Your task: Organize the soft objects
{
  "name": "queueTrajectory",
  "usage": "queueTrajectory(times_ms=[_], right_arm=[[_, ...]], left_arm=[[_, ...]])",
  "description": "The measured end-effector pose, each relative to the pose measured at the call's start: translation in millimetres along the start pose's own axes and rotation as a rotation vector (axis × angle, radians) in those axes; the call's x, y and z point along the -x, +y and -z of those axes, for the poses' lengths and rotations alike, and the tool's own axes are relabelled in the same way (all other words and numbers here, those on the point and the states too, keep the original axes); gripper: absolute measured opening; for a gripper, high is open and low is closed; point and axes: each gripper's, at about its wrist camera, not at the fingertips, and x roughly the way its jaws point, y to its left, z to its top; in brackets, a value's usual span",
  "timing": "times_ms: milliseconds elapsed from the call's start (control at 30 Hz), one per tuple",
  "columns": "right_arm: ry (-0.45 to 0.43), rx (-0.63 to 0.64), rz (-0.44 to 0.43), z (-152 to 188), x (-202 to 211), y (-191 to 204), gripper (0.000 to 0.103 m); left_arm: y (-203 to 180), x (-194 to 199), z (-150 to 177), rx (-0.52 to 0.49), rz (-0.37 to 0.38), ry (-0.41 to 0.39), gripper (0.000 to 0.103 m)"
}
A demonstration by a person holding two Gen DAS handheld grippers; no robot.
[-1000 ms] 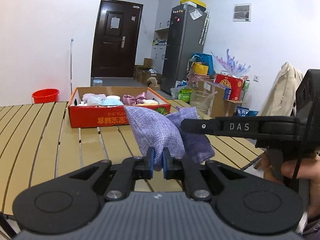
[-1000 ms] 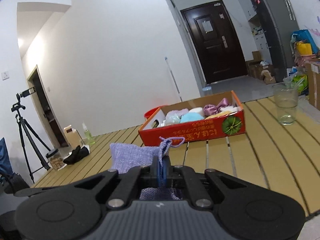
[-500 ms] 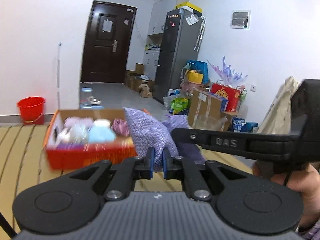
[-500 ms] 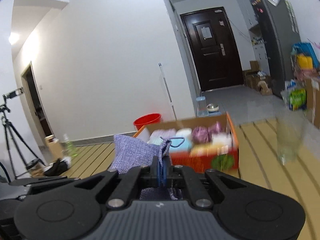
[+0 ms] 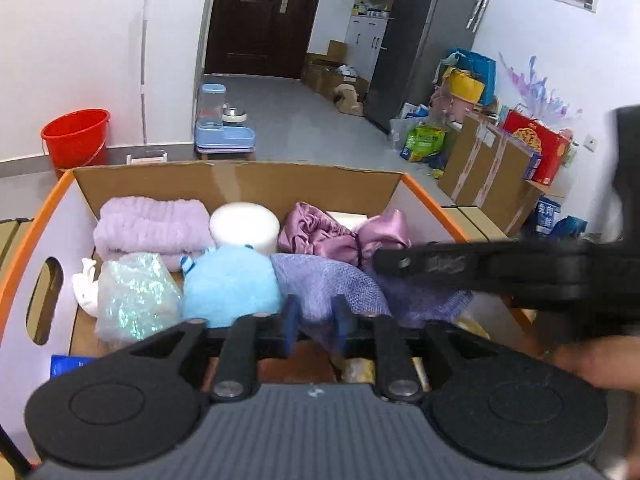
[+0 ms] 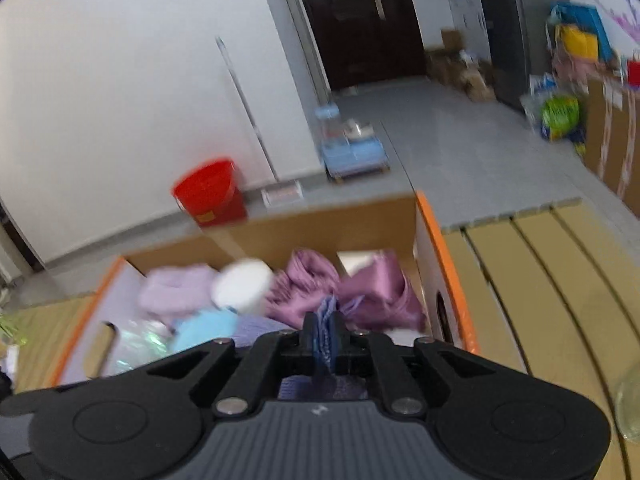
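A woven purple pouch hangs low inside the orange-rimmed cardboard box, just in front of the blue plush. My left gripper is shut on its near edge, pads on both sides of the cloth. My right gripper is shut on the pouch's gathered top; its black body crosses the left wrist view from the right. The box also holds a lilac towel, a white roll, pink satin cloth and a shiny crinkled bag.
The box sits on a slatted wooden table. A clear glass stands at the right edge. A person's hand holds the right tool. On the floor beyond are a red bucket and a blue pet feeder.
Both grippers carried the pouch forward from above the table to over and down into the box. The left pads now stand slightly wider apart around the cloth.
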Motion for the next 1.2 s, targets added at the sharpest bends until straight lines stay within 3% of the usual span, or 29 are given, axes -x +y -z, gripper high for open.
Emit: queueTrajectory(times_ms=[33, 133, 267, 333, 567, 700, 867, 967, 1033, 1200], right_arm=[[0.007, 0.027, 0.014, 3.4, -6.1, 0.2, 0.008], [-0.008, 0.039, 0.026, 10.2, -10.2, -1.7, 0.008], [0.007, 0.038, -0.004, 8.3, 4.6, 4.3, 0.021], [-0.015, 0.049, -0.002, 1.8, 26.5, 9.0, 0.038], [-0.135, 0.118, 0.016, -13.2, 138.6, 27.0, 0.053], [-0.162, 0.170, 0.032, -1.2, 191.7, 40.6, 0.059], [-0.224, 0.241, -0.001, 59.4, 256.5, 54.7, 0.063], [-0.288, 0.258, -0.041, 117.7, 303.8, 60.8, 0.074], [-0.330, 0.299, -0.050, 165.1, 336.8, 68.0, 0.083], [-0.410, 0.314, -0.044, 272.5, 407.8, 89.8, 0.090]], left_arm=[[1.1, 3.9, 1.0, -0.020, 0.014, -0.009, 0.044], [-1.4, 19.5, 3.1, -0.060, -0.019, -0.033, 0.044], [2.6, 54.2, -3.8, -0.056, -0.067, -0.052, 0.044], [0.6, 83.5, -6.5, -0.072, -0.090, -0.081, 0.044], [0.3, 186.9, -11.8, -0.091, -0.175, -0.182, 0.050], [-6.8, 238.5, 0.1, -0.093, -0.217, -0.234, 0.059], [-20.0, 304.1, 66.7, -0.103, -0.335, -0.332, 0.075], [-29.2, 347.4, 128.3, -0.108, -0.385, -0.407, 0.086], [-34.8, 378.5, 169.6, -0.099, -0.399, -0.434, 0.091], [-61.0, 462.9, 272.1, -0.062, -0.403, -0.489, 0.101]])
